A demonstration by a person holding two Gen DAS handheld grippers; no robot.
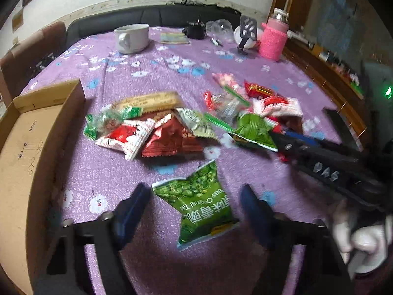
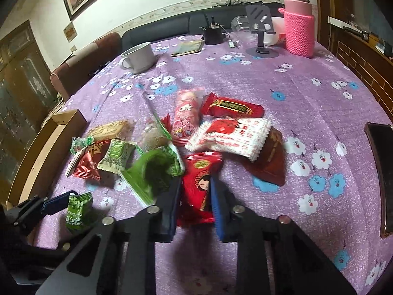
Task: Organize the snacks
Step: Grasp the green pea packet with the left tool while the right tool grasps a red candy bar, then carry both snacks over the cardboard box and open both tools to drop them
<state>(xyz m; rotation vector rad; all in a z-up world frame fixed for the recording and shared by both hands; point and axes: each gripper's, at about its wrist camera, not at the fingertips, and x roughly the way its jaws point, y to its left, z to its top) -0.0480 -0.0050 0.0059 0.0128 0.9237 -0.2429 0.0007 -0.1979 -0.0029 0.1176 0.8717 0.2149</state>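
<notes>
Left gripper (image 1: 195,205): jaws spread wide, nothing clamped. Green pea packet (image 1: 197,202) lies flat on the purple floral tablecloth (image 1: 147,73) between the two blue pads (image 1: 133,207), clear gap on each side, no contact visible. From the right wrist view the same packet (image 2: 78,211) sits just off that gripper's blue fingertip (image 2: 59,202).

Right gripper (image 2: 195,198): jaws closed in on a red packet with a cartoon face (image 2: 200,186), pads against both of its long edges. Packet's far end still looks to rest on the cloth; can't tell if it's lifted. Blurred green packet (image 2: 152,172) is immediately left of the left finger, touching or overlapping it.

Snack pile is ahead of both grippers: red-and-white packet (image 2: 231,135), dark red bar (image 2: 232,108), pink packet (image 2: 186,116), brown packet (image 2: 269,158) ahead and slightly right of the right gripper; dark red foil packet (image 1: 172,135), pale green packet (image 1: 196,123), beige wafer pack (image 1: 152,100) ahead of the left gripper.

Open cardboard box (image 1: 27,127) sits left of the left gripper, at the table edge. Inside shows only bare cardboard with pen marks.

Far side, well beyond the pile: white mug (image 2: 138,57), pink knit-sleeved bottle (image 2: 299,24), grey phone stand (image 2: 261,34).
</notes>
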